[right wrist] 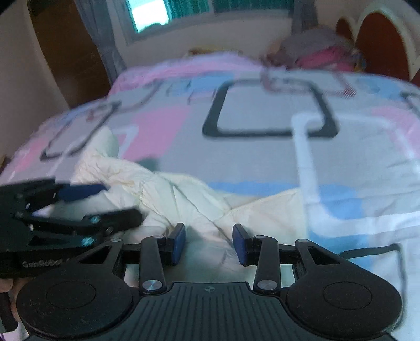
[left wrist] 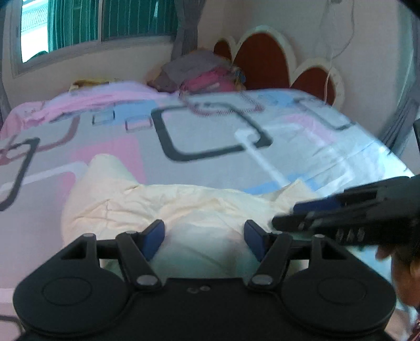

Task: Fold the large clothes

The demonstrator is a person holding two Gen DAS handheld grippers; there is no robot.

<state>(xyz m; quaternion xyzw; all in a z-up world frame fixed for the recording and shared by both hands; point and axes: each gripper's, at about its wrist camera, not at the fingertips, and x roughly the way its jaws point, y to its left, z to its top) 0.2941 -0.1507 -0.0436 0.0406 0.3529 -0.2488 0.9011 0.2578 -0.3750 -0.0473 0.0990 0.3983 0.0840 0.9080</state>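
A crumpled cream-white garment (left wrist: 168, 207) lies on the near part of the bed (left wrist: 215, 136); it also shows in the right wrist view (right wrist: 183, 199). My left gripper (left wrist: 204, 240) is open, its blue pads apart just above the garment's near edge, holding nothing. My right gripper (right wrist: 209, 245) is open over the same garment, also empty. The right gripper shows from the side at the right of the left wrist view (left wrist: 341, 212). The left gripper shows at the left of the right wrist view (right wrist: 78, 204). Both views are motion-blurred.
The bed (right wrist: 262, 115) has a sheet patterned with pink, blue and dark squares. A pink blanket (left wrist: 105, 99) and a pile of clothes (left wrist: 199, 73) lie at the far end by the headboard (left wrist: 262, 57). A window (left wrist: 78, 23) is behind. A dark strap (right wrist: 372, 250) lies at the right.
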